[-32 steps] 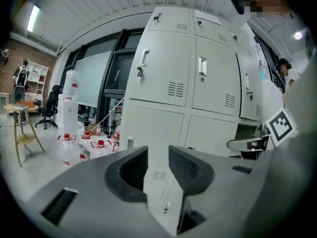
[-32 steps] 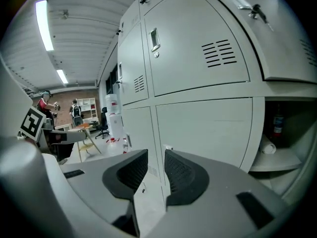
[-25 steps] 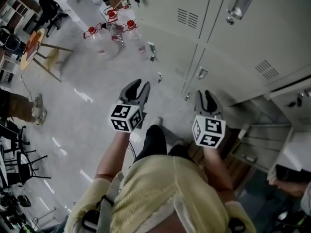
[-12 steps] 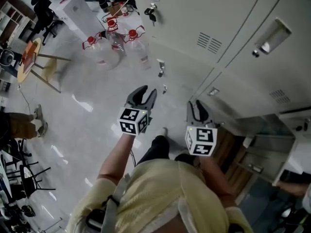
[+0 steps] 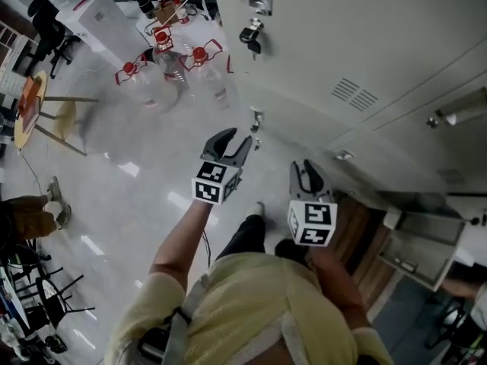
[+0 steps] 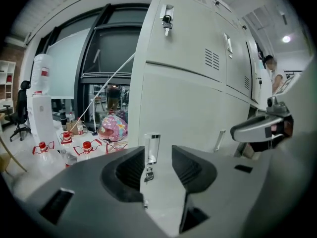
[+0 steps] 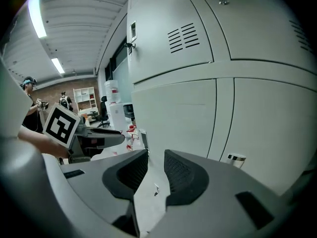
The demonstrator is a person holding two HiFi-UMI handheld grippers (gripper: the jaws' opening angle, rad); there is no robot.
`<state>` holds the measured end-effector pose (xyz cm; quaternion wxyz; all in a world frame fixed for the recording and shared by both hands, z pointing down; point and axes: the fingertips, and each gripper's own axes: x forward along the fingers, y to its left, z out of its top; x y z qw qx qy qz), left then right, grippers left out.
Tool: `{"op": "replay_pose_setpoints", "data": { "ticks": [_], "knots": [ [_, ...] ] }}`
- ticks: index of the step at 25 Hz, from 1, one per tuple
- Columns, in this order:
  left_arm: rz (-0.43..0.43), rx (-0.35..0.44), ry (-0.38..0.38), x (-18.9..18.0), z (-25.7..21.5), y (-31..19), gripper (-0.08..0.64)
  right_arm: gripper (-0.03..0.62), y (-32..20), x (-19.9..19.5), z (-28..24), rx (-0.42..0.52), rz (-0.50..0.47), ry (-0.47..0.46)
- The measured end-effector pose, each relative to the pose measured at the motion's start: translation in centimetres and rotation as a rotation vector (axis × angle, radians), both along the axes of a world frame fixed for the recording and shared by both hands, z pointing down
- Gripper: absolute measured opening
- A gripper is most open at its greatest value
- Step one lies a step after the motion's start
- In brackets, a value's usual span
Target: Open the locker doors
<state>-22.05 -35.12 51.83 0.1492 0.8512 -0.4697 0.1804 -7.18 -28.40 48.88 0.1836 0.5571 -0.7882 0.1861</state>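
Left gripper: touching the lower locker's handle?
Apart. The left gripper view shows the handle framed between the opening jaws of the left gripper, well beyond them, nothing pressing on it.

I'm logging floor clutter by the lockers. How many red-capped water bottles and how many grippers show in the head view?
red-capped water bottles: 3
grippers: 2 (left gripper, jaws opening with nothing between; right gripper)
Total: 5

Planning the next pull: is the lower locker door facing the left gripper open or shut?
Shut: the lower door lies flush with the upper door.
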Motion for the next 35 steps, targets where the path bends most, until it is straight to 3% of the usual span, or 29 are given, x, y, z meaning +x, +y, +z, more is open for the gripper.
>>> {"op": "replay_pose_setpoints", "data": {
  "ticks": [6,15,23,35],
  "knots": [
    [0.051,0.006,-0.052,0.7,2.6,-3.5,0.152,0.095,-0.8,-0.7,1.8,-0.055,0.035,0.024],
    [0.052,0.024,-0.107,1.4,5.0,-7.6,0.152,0.094,-1.7,-1.2,3.2,-0.076,0.064,0.033],
    [-0.057,0.047,-0.133,0.7,4.9,-9.1,0.152,0.094,-1.5,-1.5,3.9,-0.100,0.095,0.028],
    [-0.143,-0.022,-0.091,0.6,5.3,-9.9,0.152,0.094,-1.3,-2.1,4.0,-0.116,0.126,0.033]
  ]
}}
